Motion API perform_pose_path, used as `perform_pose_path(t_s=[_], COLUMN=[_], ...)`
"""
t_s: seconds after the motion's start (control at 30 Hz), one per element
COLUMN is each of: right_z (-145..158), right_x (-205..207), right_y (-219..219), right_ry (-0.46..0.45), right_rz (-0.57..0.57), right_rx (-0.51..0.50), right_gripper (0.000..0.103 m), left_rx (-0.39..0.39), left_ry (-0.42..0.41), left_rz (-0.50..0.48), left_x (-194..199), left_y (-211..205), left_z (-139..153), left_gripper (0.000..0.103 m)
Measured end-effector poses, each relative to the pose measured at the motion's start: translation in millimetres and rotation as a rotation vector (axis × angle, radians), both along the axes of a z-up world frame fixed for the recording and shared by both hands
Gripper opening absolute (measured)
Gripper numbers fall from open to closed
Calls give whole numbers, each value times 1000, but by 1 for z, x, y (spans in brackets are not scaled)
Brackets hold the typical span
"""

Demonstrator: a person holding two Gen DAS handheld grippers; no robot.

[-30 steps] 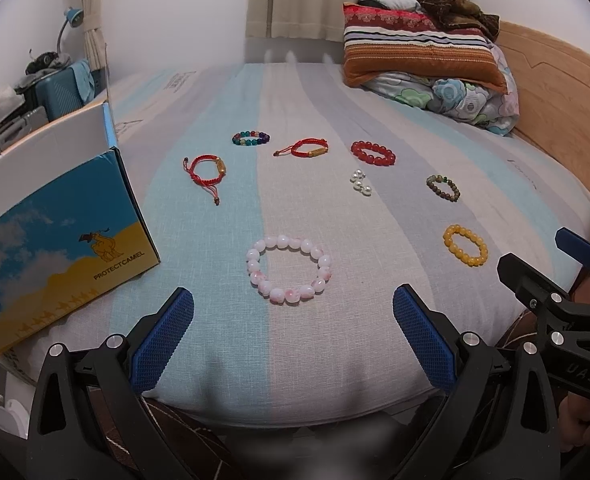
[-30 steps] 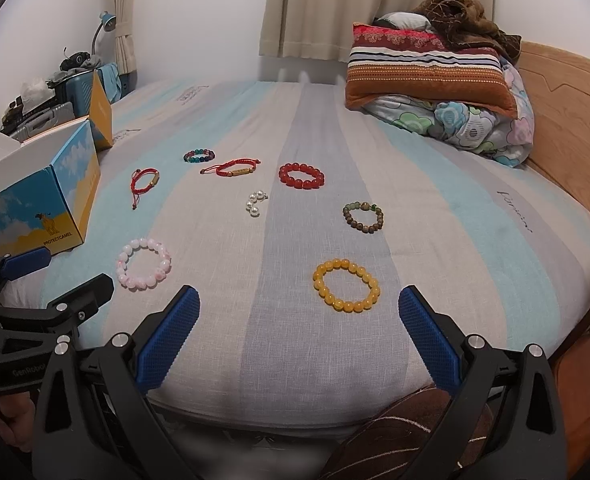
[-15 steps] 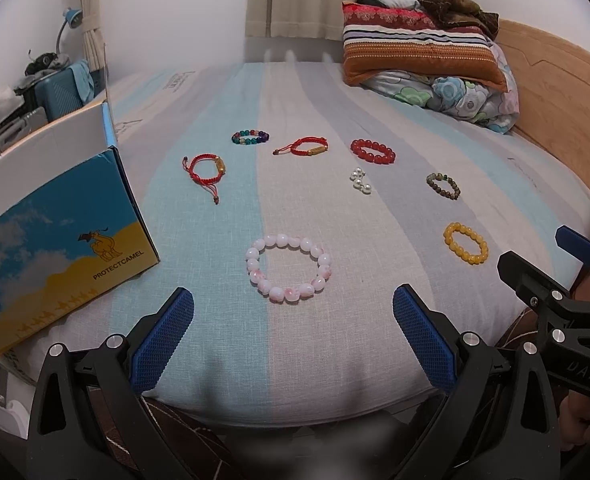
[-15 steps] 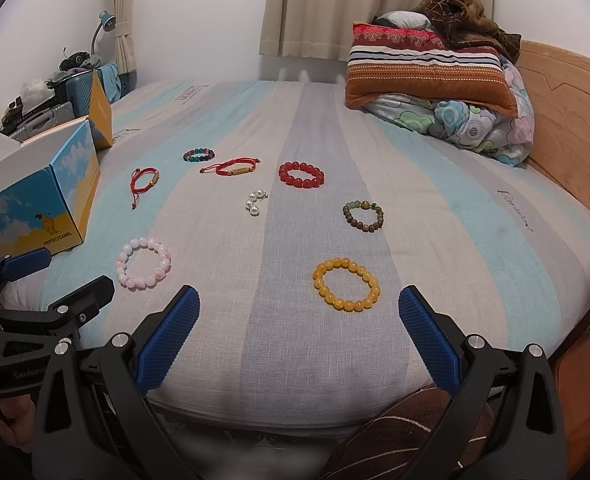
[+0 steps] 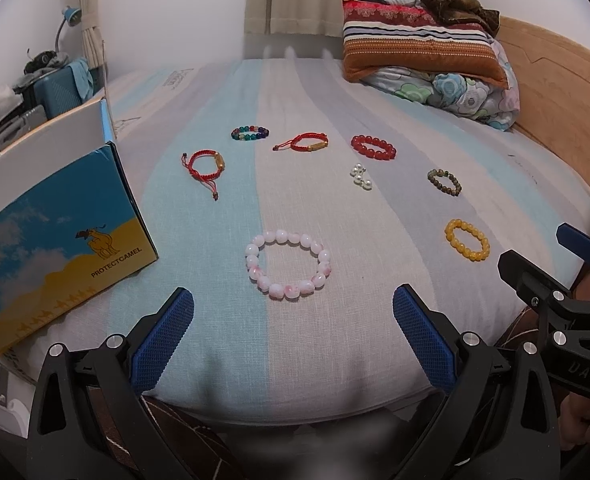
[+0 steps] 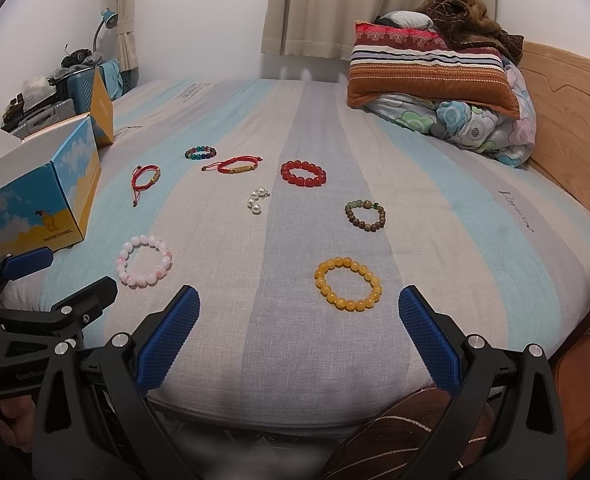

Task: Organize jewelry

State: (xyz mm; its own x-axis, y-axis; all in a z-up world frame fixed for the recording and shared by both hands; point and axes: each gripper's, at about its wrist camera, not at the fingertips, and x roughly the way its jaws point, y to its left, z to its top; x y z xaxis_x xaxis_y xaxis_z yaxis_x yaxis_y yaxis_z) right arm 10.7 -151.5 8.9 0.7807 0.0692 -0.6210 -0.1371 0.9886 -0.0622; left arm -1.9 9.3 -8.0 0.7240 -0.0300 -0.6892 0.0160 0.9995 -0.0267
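Several bracelets lie spread on the striped bed (image 5: 295,352). A pink bead bracelet (image 5: 287,264) lies just ahead of my left gripper (image 5: 293,340), which is open and empty. A yellow bead bracelet (image 6: 348,284) lies just ahead of my right gripper (image 6: 299,336), also open and empty. Farther off are a red bead bracelet (image 6: 303,173), a brown bead bracelet (image 6: 365,216), a pearl cluster (image 6: 257,201), two red cord bracelets (image 6: 145,178) (image 6: 235,166) and a multicolour bead bracelet (image 6: 200,153). An open blue and yellow box (image 5: 59,236) stands at the left.
Pillows and a folded quilt (image 6: 447,92) are piled at the bed's far right by the wooden headboard (image 6: 567,120). Cluttered luggage and a lamp (image 6: 75,64) stand beyond the box at the left. The bed's near edge is just under both grippers.
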Motion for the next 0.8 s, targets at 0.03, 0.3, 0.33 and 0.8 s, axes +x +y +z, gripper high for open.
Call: perform_pose_path(t_s=[0.03, 0.3, 0.33, 0.8], right_z=[0, 4, 3, -50], right_x=[0, 13, 19, 94], right_y=[0, -12, -14, -45], right_ry=[1, 20, 29, 217], right_rz=[1, -20, -26, -57], right_rx=[0, 40, 32, 31], right_gripper=[96, 96, 96, 96], left_rx=[-2, 2, -6, -41], left_ry=[0, 7, 15, 142], left_rz=[1, -1, -6, 5], left_x=[0, 13, 17, 82], left_y=[0, 1, 2, 12], left_z=[0, 1, 0, -47], left_gripper=[97, 97, 97, 97])
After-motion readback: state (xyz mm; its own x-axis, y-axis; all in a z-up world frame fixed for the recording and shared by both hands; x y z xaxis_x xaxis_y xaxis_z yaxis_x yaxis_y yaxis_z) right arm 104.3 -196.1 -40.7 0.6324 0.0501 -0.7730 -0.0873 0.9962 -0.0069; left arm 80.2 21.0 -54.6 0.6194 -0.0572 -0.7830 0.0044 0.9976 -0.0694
